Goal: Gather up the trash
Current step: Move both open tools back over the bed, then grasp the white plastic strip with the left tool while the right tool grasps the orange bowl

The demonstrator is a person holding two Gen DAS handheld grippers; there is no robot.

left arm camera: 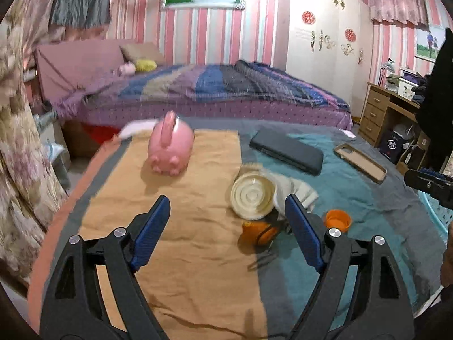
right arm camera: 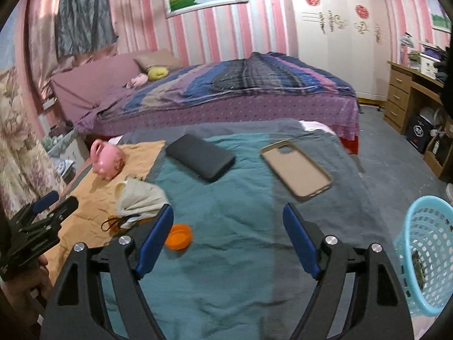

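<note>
**Q:** What do I see, largest thing first?

**A:** A bed with a striped purple cover fills the back of the room. In front of it lies the tabletop, draped in teal, grey and orange cloth. At its right edge I see a light-blue basket with something dark inside that I cannot make out.

**Q:** And my tools?

**A:** My left tool hangs over the orange cloth with its blue pads wide apart and nothing between them. My right tool hangs over the teal cloth, pads likewise spread and empty.

**Q:** Where is the trash?

**A:** All on the tabletop. A pale round container lies on its side against a crumpled whitish wrapper, near the seam between orange and teal cloth. Just in front of them are an orange cup on its side with a black cord, and an orange lid lying apart on the teal cloth, close beside my right tool's left pad in the right wrist view.

**Q:** What else lies there?

**A:** A dark phone and a beige phone case lie toward the far side, and a pink piggy bank stands on the orange cloth.
</note>
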